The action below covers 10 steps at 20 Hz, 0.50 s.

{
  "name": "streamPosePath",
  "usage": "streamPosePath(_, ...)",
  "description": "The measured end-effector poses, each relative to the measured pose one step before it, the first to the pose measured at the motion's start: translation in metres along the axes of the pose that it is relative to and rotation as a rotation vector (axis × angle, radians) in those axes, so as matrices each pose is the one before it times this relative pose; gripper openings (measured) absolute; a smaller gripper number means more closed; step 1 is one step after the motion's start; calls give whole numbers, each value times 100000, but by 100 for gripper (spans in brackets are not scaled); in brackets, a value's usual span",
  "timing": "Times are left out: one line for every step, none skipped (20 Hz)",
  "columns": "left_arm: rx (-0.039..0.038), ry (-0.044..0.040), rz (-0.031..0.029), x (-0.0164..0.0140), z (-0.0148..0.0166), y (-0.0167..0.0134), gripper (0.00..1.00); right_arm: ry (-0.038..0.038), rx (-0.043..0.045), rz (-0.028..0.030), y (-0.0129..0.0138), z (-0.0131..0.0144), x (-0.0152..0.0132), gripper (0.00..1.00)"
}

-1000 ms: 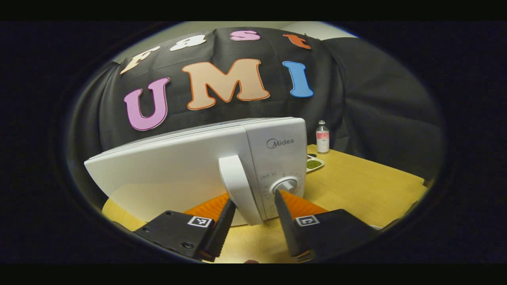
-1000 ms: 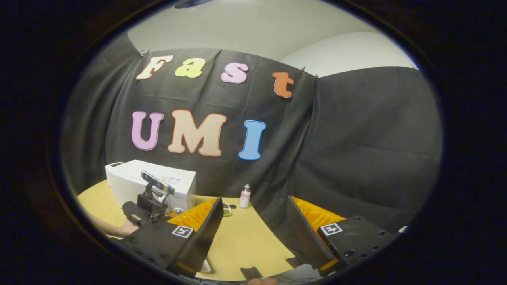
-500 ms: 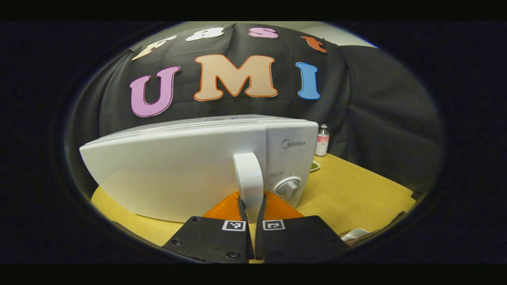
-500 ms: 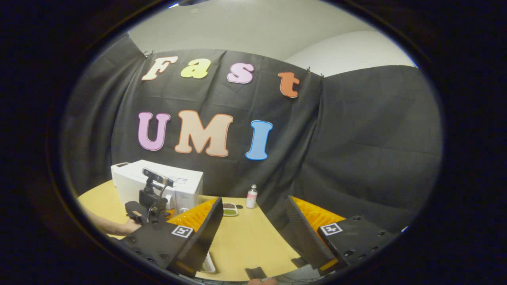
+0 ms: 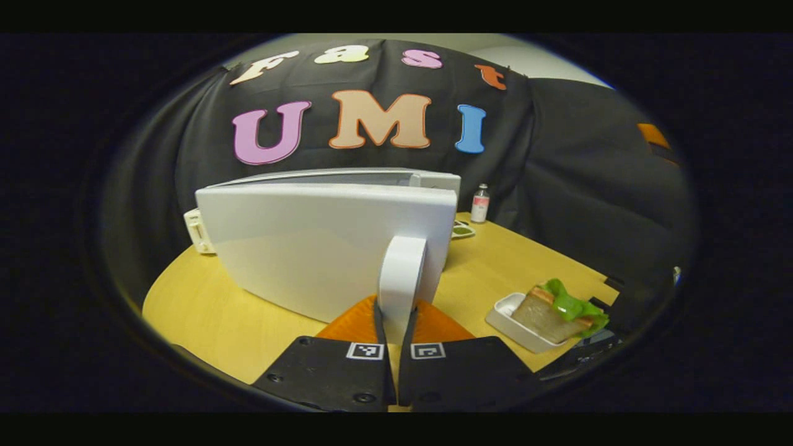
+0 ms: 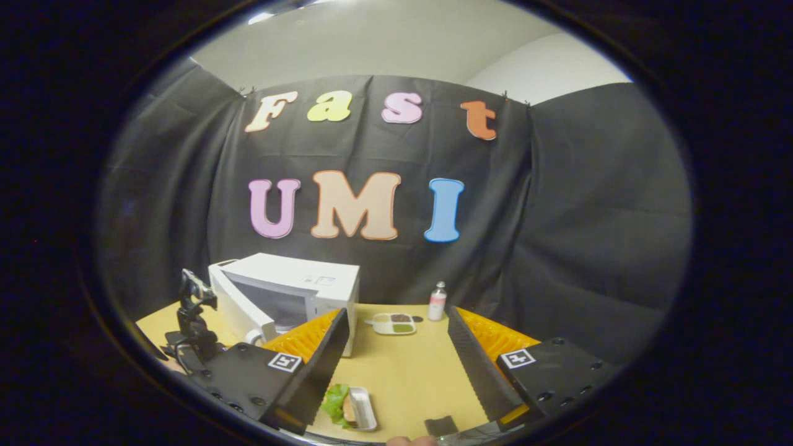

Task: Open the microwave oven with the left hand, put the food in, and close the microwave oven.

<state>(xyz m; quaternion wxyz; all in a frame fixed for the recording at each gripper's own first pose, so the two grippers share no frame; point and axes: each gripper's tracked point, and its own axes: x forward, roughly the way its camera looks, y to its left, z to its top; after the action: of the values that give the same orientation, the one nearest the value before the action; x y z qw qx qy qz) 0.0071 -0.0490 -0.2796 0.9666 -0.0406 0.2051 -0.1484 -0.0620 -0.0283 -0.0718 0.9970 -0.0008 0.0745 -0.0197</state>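
The left hand-held gripper pinches the white door handle of the microwave oven, whose door stands swung open directly ahead of it. The right hand-held gripper hangs spread wide above the yellow worktop. Below and just left of its fingers lies the sandwich in a white tray.

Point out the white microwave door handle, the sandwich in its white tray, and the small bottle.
white microwave door handle (image 5: 403, 272), left gripper view, mid-handle.
sandwich in its white tray (image 5: 540, 316), left gripper view, bread face.
small bottle (image 6: 437, 301), right gripper view, its body.
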Motion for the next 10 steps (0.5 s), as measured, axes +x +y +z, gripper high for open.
streamPosePath(655, 972, 2333, -1517, -620, 1163, 2, 1128, 476, 2342, 913, -839, 128, 94)
streamPosePath(-764, 976, 2788, -1339, -593, 1236, 2, 1398, 340, 2057, 857, -974, 124, 94)
streamPosePath(-1307, 837, 2692, -1195, -584, 1235, 2, 1445, 477, 1682, 736, -1104, 105, 94)
streamPosePath(-1220, 1035, 2707, -1131, -507, 1312, 2, 2035, 538, 890, 553, -1151, 245, 100)
streamPosePath(-773, 501, 2741, -884, -511, 1231, 2, 2234, 763, 428, 357, -1450, 160, 94)
streamPosePath(405, 68, 2344, -858, -296, 1347, 2, 1557, 655, 376, 416, -1112, 362, 100)
streamPosePath(677, 79, 2543, -768, -254, 1301, 2, 2128, 28, 435, 350, -1370, 299, 94)
streamPosePath(-248, 517, 3104, -607, -314, 1638, 2, 1618, 85, 805, 357, -1294, 268, 94)
streamPosePath(-698, 315, 3483, -418, -319, 1558, 2, 914, -141, 640, 364, -1292, 380, 94)
streamPosePath(-1071, 102, 3893, -178, -196, 1653, 2, 1518, -1364, 814, 289, -1511, 506, 94)
